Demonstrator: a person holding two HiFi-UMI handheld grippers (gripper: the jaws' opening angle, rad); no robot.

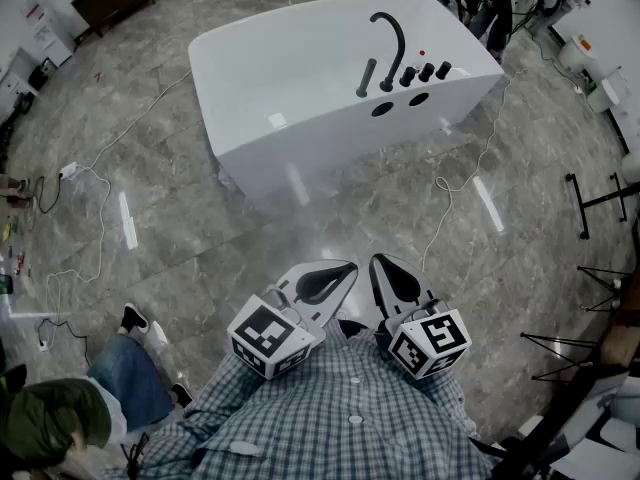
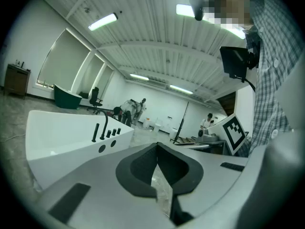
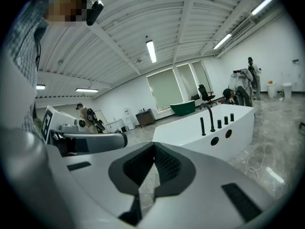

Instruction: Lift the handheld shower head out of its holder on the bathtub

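Note:
The white bathtub (image 1: 300, 88) stands on the floor well ahead of me. On its near rim, a slim black handheld shower head (image 1: 366, 78) stands upright in its holder, left of the curved black spout (image 1: 392, 38) and a row of black knobs (image 1: 425, 71). My left gripper (image 1: 345, 266) and right gripper (image 1: 380, 260) are held close to my body, side by side and far from the tub, both shut with nothing between them. The left gripper view shows the shower head (image 2: 95, 132) beyond the shut left gripper (image 2: 156, 147). In the right gripper view the shower head (image 3: 202, 126) stands past the shut right gripper (image 3: 153, 147).
White cables (image 1: 100, 218) trail over the marble floor to the left, and another cable (image 1: 445, 203) lies right of the tub. A person in jeans (image 1: 125, 378) crouches at lower left. Black stands (image 1: 600, 203) line the right side. A green tub (image 2: 66, 98) and people are far back.

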